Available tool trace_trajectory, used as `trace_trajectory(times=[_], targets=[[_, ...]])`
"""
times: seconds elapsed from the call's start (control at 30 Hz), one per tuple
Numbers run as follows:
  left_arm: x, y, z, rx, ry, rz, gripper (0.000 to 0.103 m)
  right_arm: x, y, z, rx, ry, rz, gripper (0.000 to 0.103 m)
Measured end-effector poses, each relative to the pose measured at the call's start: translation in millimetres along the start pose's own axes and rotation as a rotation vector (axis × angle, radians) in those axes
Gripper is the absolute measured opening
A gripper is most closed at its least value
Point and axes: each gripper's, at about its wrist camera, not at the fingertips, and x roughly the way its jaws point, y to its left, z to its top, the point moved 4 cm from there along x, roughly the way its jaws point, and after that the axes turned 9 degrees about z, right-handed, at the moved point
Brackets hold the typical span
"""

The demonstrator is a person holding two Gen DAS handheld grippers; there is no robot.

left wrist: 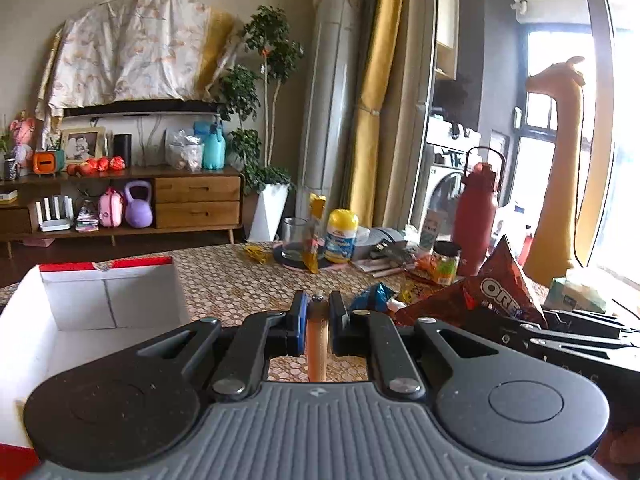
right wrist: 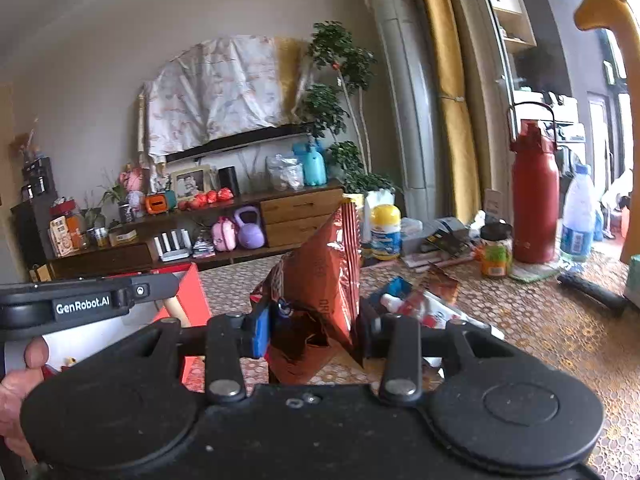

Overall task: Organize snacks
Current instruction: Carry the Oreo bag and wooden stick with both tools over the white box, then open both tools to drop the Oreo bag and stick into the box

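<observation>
Between the left gripper's (left wrist: 318,312) pads, one thin orange-pink stick snack (left wrist: 317,344) is being pinched, jaws pressed nearly together on it. The right gripper (right wrist: 316,328) is clamping one red Oreo bag (right wrist: 320,280), held upright above the patterned tablecloth (right wrist: 540,320). One white box with a red rim (left wrist: 108,292) is sitting at left, just beyond the left gripper. One loose pile of snack packets (right wrist: 408,300) is lying behind the bag. Only the right view is showing one water bottle (right wrist: 576,220) beside the red flask (right wrist: 534,200); only the left view is showing one glass (left wrist: 294,236).
</observation>
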Motion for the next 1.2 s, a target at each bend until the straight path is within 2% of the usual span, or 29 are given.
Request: trace_trajectory(times=[0.57, 0.97, 1.2], targets=[[-39, 54, 18, -0.065, -0.082, 0.074, 0.011, 7, 65, 17, -0.102, -0.021, 0.116, 0.04], [-53, 109, 22, -0.093, -0.097, 0.182, 0.011, 25, 116, 30, -0.129, -0.014, 0.226, 0.04], [-45, 141, 18, -0.105, -0.072, 0.241, 0.011, 49, 150, 34, -0.154, 0.003, 0.297, 0.04]])
